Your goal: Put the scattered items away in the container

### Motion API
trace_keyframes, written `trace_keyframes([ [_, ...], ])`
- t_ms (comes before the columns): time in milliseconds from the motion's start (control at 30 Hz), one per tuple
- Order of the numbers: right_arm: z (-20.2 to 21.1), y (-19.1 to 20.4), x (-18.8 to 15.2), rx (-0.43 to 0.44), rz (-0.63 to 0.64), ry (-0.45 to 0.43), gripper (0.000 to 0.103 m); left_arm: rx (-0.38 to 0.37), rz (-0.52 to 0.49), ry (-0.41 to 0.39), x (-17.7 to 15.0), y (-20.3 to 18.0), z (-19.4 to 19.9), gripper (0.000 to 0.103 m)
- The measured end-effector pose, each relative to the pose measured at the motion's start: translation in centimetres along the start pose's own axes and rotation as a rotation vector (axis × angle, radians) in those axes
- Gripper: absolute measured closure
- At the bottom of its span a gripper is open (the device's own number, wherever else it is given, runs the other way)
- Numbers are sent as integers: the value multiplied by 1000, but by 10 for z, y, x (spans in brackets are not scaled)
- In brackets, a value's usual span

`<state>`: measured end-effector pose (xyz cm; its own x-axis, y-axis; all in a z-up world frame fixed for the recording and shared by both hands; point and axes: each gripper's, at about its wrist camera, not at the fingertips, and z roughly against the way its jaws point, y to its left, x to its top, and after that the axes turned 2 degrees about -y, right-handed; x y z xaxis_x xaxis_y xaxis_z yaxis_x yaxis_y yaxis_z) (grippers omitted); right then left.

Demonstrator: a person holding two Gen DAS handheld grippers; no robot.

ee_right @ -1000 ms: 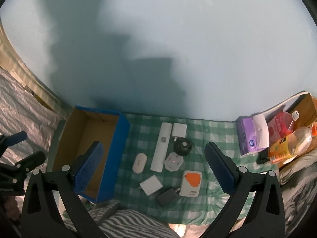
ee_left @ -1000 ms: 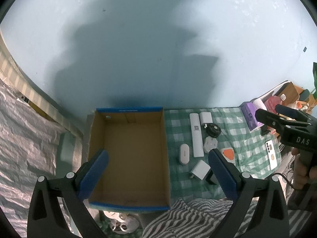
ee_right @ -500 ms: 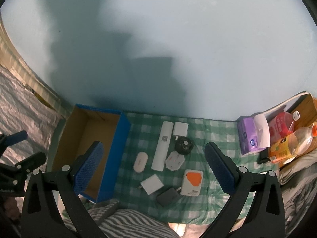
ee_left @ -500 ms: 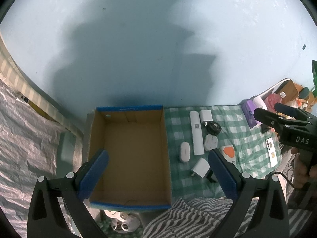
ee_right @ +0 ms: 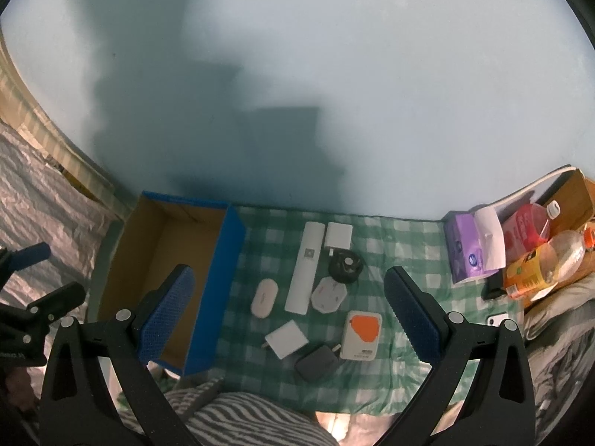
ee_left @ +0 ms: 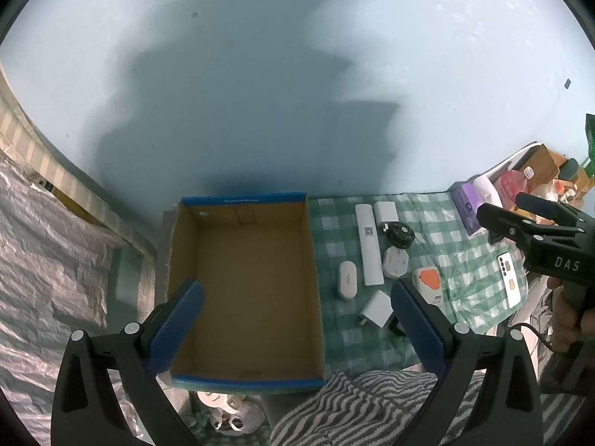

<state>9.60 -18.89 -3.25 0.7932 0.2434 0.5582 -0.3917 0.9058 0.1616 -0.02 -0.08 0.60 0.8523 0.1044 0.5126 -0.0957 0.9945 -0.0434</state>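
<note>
Green checked cloth (ee_right: 405,260) against pale-blue wall (ee_right: 334,74), possibly a bed.

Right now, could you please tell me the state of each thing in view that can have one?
Cardboard box: open-topped, nothing visible inside.
Left tool: open, holding nothing.
Right tool: open, holding nothing.
White remote: lying flat on the cloth.
White oval case: lying flat, shut.
Orange-marked plug: lying flat, outside the box.
Dark grey adapter: lying flat, touching the orange-marked plug.
Red bottle: capped, lying down.
</note>
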Motion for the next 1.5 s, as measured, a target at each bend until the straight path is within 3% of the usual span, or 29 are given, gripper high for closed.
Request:
trace_keyframes([
  [967,-4,-1,3,10,21,9,1,55,-6,-7,7,14,0,2],
  [1300,-29,-13,2,15,29,50,1,135,-1,52,1,66,-28,2],
  [1500,-47,-30,-3,14,15,78,1,183,53,133,-16,116,-65,2],
])
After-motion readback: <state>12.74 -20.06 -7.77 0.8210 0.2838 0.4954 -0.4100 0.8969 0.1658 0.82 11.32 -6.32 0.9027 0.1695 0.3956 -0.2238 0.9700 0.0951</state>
